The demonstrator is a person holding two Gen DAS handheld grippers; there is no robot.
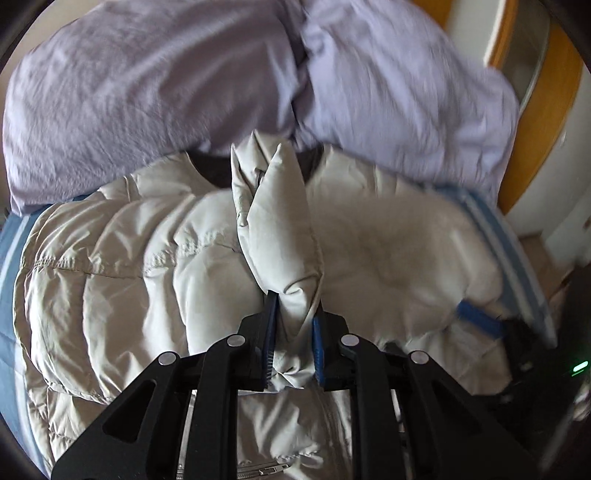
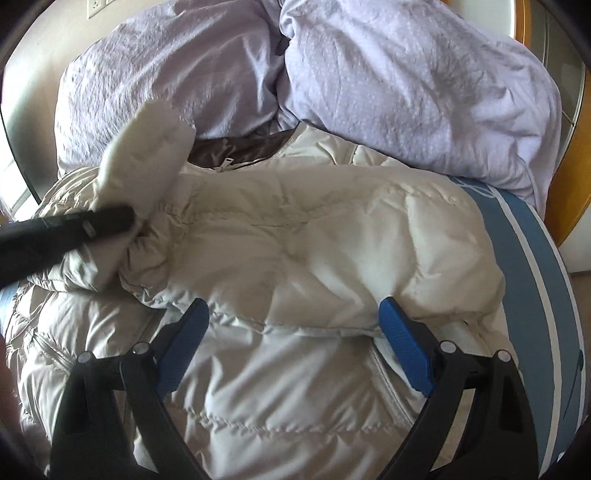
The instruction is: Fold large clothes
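A pale grey puffer jacket [image 1: 122, 258] lies spread on a bed, its brown lining showing at the collar [image 2: 236, 147]. My left gripper [image 1: 293, 325] is shut on a sleeve [image 1: 280, 221] of the jacket and holds it lifted above the body; it also shows in the right wrist view [image 2: 110, 221] at the left. My right gripper [image 2: 295, 328] is open with its blue pads [image 2: 406, 350] wide apart, low over the jacket's right side [image 2: 332, 236]. It shows blurred in the left wrist view [image 1: 480, 317] at the right.
A rumpled lilac duvet [image 2: 406, 81] is heaped behind the jacket. A blue sheet with white stripes [image 2: 535, 258] covers the bed. A wooden bed frame [image 1: 546, 122] and floor lie to the right. A wall with an outlet [image 2: 96, 7] is at the back left.
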